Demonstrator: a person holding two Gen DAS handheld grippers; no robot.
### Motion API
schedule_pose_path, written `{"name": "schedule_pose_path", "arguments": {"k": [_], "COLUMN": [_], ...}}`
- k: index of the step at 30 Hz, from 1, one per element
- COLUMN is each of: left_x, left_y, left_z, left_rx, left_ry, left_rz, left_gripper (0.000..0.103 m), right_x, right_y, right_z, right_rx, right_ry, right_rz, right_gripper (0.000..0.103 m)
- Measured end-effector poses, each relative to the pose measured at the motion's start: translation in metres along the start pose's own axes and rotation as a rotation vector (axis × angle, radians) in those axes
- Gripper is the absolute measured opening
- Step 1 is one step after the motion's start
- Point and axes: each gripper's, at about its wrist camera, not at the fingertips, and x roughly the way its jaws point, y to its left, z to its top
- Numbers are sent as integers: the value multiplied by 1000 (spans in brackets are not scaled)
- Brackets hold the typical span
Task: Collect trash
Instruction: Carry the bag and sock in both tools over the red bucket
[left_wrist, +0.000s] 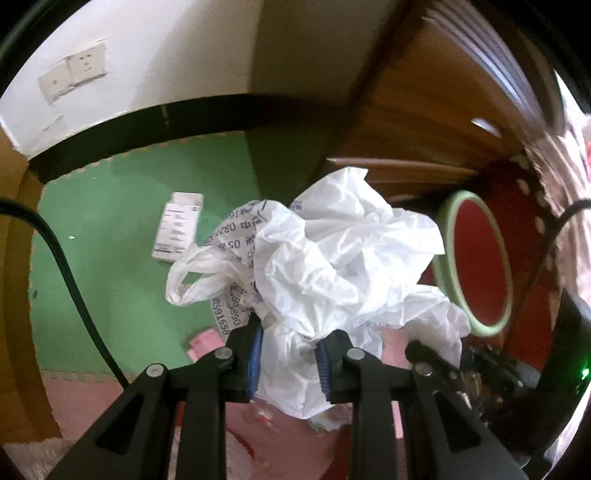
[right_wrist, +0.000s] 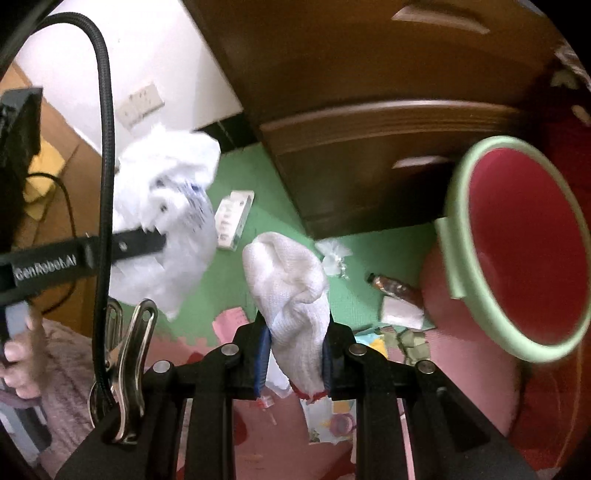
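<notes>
1. Blue pads (left_wrist: 256, 354) of your left gripper (left_wrist: 290, 363) sit nearest the lens and are clenched on a crumpled white bag (left_wrist: 325, 266), which bulges up and away from the jaws, clear of the floor mat (left_wrist: 110, 240).
2. Your right gripper (right_wrist: 295, 360) is likewise clamped on a white cloth (right_wrist: 291, 291); its long axis runs straight out from the jaws toward the far mat, with the rounded free end farthest from you.
3. To your right stands the bin (right_wrist: 517, 251), red inside with a green rim, mouth tilted toward you in the right wrist view and near the cloth but apart from it.
4. More trash lies on the mat: a white box (left_wrist: 179, 227) to the far left, a clear wrapper (right_wrist: 332, 254), a brown bottle (right_wrist: 391, 286) near the bin's base, and paper scraps (right_wrist: 402, 343).
5. Risk: the bag is held only by a pinch of thin film, so I judge it could slip or tear if you swing it fast.
6. Risk: the bag's loose handle loop (left_wrist: 184, 280) could catch on the bin's rim and drag it over.
7. Risk: the left gripper's cable (right_wrist: 105, 155) hangs close, and the cloth could drape over the rim instead of dropping inside.
</notes>
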Motion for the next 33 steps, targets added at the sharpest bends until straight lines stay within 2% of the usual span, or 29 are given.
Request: {"name": "schedule_pose_path", "arguments": {"k": [6,14,24,27,33], "left_x": [-14,-23,-29,-29,-23], "left_y": [-41,-101,-156,-173,-201], "left_z": [-2,-6,-10,-11,-14], "left_rx": [71,152,211,234,275], "left_ry": [-30,-33,-29,-43,-43], "left_rz": [-37,-92,-113,-97,-91], "left_gripper": [25,25,25,25,25], "right_x": [-46,-93,-123,-131,-139], "right_y": [-20,-52,-98,-110,-138], "right_z": [-9,-11,-12,-10,-3], "right_rx": [40,81,109,131,157], "right_ry": [-74,-149,-195,-222,-263], "right_rz": [-39,-85,-143,-146,-206], "right_gripper": [23,23,23,23,23]}}
